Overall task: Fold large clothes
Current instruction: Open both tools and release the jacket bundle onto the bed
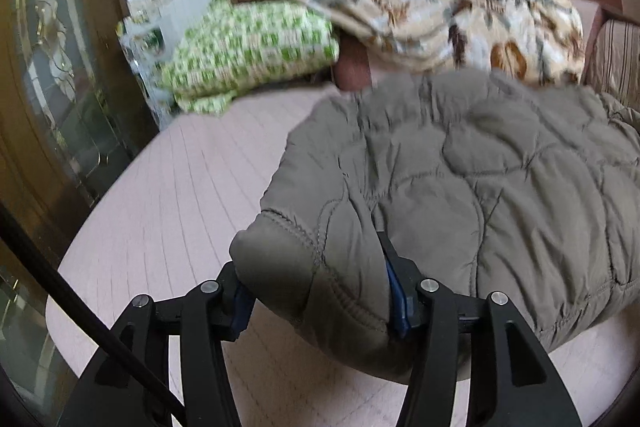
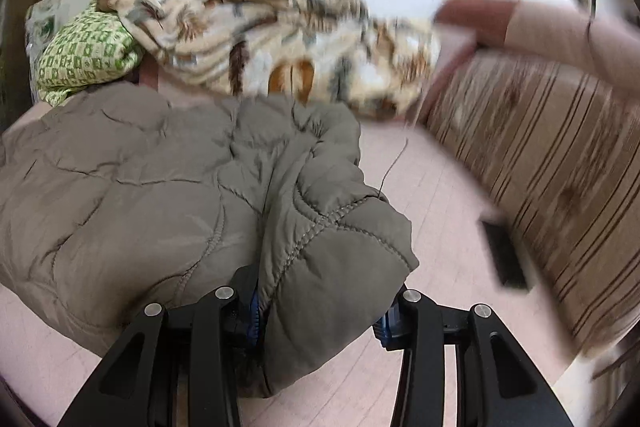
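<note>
1. Left gripper point(image 1: 320, 297) points forward and downward over the bed, its jaws set about half apart with a thick corner of the coat point(image 1: 460, 167) bunched between them; both blue pads press against the padded fabric, so it grips the coat.
2. Right gripper point(image 2: 320, 311) is angled the same way, its jaws also clamped on a bulky fold of the coat point(image 2: 160, 187), the fabric filling the gap from pad to pad.
3. One coat: grey-brown, quilted, lying across the pink sheet point(image 1: 180, 195), its near edge held at two corners by the two grippers.
4. One green-and-white checked pillow point(image 1: 248, 43) lies at the far side of the bed.
5. One cream and brown patterned blanket point(image 1: 460, 19) is heaped beyond the coat, partly over the pillow.
6. One striped cushion point(image 2: 540, 155) stands along the right side of the bed.
7. One dark flat object point(image 2: 504, 251) lies on the sheet beside the cushion; what it is cannot be told.
</note>
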`<state>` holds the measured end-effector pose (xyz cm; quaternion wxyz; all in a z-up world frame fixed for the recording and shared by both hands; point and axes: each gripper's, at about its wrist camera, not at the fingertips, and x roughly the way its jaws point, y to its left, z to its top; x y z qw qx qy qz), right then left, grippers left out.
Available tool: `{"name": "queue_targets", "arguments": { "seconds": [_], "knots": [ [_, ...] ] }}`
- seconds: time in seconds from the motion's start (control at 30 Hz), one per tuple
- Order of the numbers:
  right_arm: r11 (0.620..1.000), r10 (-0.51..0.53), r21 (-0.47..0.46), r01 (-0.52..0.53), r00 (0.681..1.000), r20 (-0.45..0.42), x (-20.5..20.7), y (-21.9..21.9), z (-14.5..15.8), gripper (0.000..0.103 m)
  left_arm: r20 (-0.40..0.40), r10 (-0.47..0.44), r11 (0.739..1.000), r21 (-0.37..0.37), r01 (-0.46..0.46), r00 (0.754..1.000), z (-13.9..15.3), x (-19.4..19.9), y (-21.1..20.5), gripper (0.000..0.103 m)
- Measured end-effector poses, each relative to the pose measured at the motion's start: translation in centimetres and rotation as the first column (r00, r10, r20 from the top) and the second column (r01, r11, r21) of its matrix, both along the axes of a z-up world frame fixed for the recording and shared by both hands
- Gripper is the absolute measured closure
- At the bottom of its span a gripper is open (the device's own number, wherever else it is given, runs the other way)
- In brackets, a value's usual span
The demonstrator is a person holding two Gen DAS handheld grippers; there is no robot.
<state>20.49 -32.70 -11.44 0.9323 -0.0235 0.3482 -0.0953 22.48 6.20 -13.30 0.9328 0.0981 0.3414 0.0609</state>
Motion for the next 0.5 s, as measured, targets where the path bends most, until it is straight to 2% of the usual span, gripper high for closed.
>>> {"name": "queue_targets", "arguments": {
  "seconds": [0.03,0.1,0.17,0.2,0.23,0.27,0.3,0.37,0.4,0.47,0.5],
  "knots": [
    [0.999,-0.005,0.036,0.006,1.000,-0.022,0.2,-0.6,-0.6,0.055,-0.017,-0.001,1.000,0.012,0.001,1.000,-0.5,0.2,-0.1,0.044],
    [0.986,-0.007,0.164,0.022,0.996,-0.091,0.8,-2.4,-2.3,0.047,-0.042,0.010,1.000,0.029,-0.009,0.999,-1.3,0.4,0.1,0.030],
    [0.959,-0.024,0.279,0.055,0.993,-0.113,0.6,-4.1,-3.3,0.036,-0.058,0.026,0.999,0.042,-0.023,0.998,-1.8,0.4,0.6,0.025],
    [0.919,-0.043,0.384,0.089,0.991,-0.127,0.4,-5.8,-4.0,0.027,-0.069,0.025,1.000,0.019,-0.024,0.997,-1.8,0.5,1.0,0.023],
    [0.891,-0.053,0.440,0.107,0.990,-0.133,0.2,-6.8,-4.5,0.022,-0.079,0.027,0.999,-0.023,-0.029,0.996,-1.7,0.4,1.7,0.022],
    [0.853,-0.067,0.506,0.130,0.988,-0.140,-0.1,-8.0,-5.0,0.021,-0.086,0.031,0.997,-0.067,-0.037,0.996,-1.5,0.3,2.5,0.021],
    [0.799,-0.084,0.583,0.150,0.987,-0.139,-0.7,-9.4,-5.4,0.021,-0.082,0.043,0.994,-0.099,-0.051,0.996,-1.0,0.2,3.3,0.019],
    [0.750,-0.113,0.641,0.162,0.987,-0.118,-1.7,-10.6,-5.4,0.021,-0.066,0.074,0.984,-0.159,-0.083,0.995,-0.1,-0.3,4.8,0.016],
    [0.742,-0.124,0.650,0.162,0.987,-0.105,-2.3,-11.0,-5.1,0.021,-0.063,0.096,0.970,-0.216,-0.107,0.993,0.4,-0.6,6.2,0.015],
    [0.746,-0.158,0.643,0.173,0.984,-0.080,-3.4,-11.4,-4.5,0.021,-0.046,0.146,0.955,-0.254,-0.153,0.988,1.1,-0.9,7.5,0.016],
    [0.758,-0.177,0.627,0.181,0.982,-0.069,-3.8,-11.4,-4.1,0.021,-0.024,0.194,0.952,-0.235,-0.194,0.981,1.5,-1.1,8.1,0.016]
  ]
}}
